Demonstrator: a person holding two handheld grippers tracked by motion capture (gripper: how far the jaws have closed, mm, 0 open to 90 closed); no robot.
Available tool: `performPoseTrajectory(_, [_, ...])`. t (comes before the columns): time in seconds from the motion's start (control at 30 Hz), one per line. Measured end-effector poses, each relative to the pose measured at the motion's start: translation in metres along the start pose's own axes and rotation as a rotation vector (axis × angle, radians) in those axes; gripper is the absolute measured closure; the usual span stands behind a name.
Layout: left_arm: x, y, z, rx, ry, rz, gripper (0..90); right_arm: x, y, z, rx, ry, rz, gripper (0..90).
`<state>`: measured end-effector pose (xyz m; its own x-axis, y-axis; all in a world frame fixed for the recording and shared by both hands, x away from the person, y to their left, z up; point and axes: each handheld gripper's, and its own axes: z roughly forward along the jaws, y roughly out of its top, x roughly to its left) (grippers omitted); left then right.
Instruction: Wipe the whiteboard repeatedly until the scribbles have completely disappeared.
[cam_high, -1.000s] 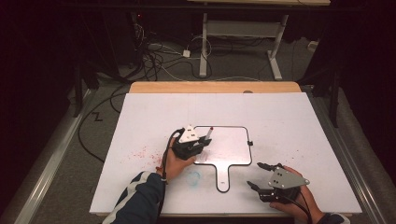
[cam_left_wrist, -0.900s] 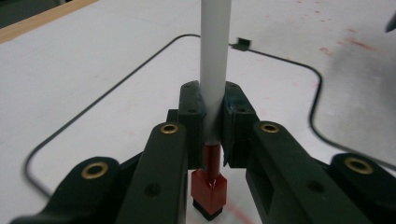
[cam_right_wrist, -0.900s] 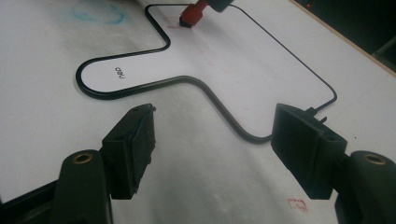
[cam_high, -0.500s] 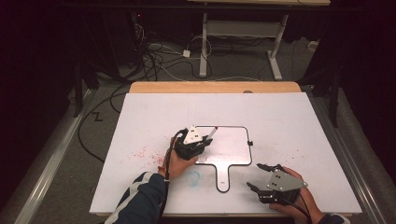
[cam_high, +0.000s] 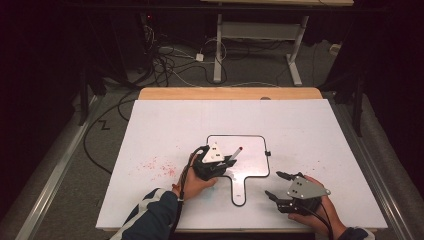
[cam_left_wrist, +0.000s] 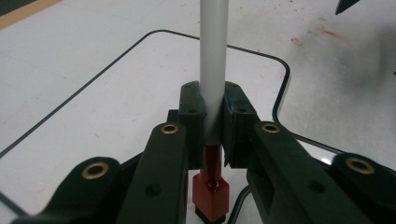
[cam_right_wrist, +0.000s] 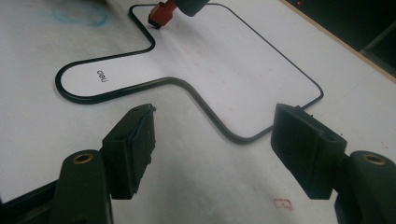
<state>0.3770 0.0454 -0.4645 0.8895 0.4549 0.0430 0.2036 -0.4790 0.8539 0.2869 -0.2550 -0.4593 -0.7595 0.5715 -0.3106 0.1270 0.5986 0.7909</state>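
left gripper (cam_high: 231, 161) – jaws clenched on marker (cam_left_wrist: 214, 84) | right gripper (cam_right_wrist: 219, 140) – jaws released | right gripper view: "deli" on whiteboard (cam_right_wrist: 243, 60) handle

Table (cam_high: 165, 130) brightly lit from above, surroundings dark; high view soft, near jaws blurred in gripper views.

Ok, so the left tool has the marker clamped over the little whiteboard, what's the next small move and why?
Probably slide the marker sideways across the whiteboard. The left tool grips it firmly, its red end is down at the blank board, and the right tool sits open, apart.
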Motion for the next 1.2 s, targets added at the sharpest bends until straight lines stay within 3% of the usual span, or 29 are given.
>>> performPoseTrajectory(0.17, [0.001,0.002,-0.007,-0.023,0.003,-0.004,78.4,-0.002,0.004,0.003,-0.007,-0.002,0.011,31.9])
performPoseTrajectory(0.2, [-0.004,0.001,-0.004,-0.067,-0.009,-0.075,78.4,-0.003,0.004,0.003,-0.009,-0.001,0.018,31.9])
performPoseTrajectory(0.23, [0.001,0.002,-0.007,-0.024,0.004,0.003,78.3,-0.004,0.005,0.004,-0.014,0.000,0.020,32.0])
performPoseTrajectory(0.4, [0.001,0.002,-0.009,-0.040,0.007,0.008,78.3,-0.009,0.011,0.008,-0.035,0.003,0.062,33.6])
performPoseTrajectory(0.43, [-0.005,0.002,-0.007,-0.086,-0.004,-0.062,78.3,-0.010,0.013,0.009,-0.039,0.004,0.069,34.0])
performPoseTrajectory(0.47, [-0.001,0.004,-0.010,-0.047,0.006,0.006,78.3,-0.011,0.015,0.010,-0.048,0.007,0.073,34.6])
performPoseTrajectory(0.63, [-0.007,0.006,-0.007,-0.056,-0.011,0.008,78.2,-0.020,0.031,0.014,-0.134,0.042,0.152,39.3])
performPoseTrajectory(0.73, [-0.011,0.008,-0.004,-0.066,-0.020,0.013,78.2,-0.027,0.049,0.024,-0.180,0.103,0.219,37.6])
performPoseTrajectory(0.83, [-0.016,0.009,-0.003,-0.071,-0.029,0.023,78.2,-0.026,0.064,0.039,-0.188,0.160,0.245,38.8])
performPoseTrajectory(0.97, [-0.020,0.009,-0.005,-0.074,-0.030,0.036,78.2,-0.021,0.076,0.059,-0.187,0.202,0.260,47.4])
performPoseTrajectory(1.2, [-0.015,0.007,-0.009,-0.067,-0.002,0.029,77.1,-0.019,0.088,0.071,-0.217,0.223,0.259,79.4])
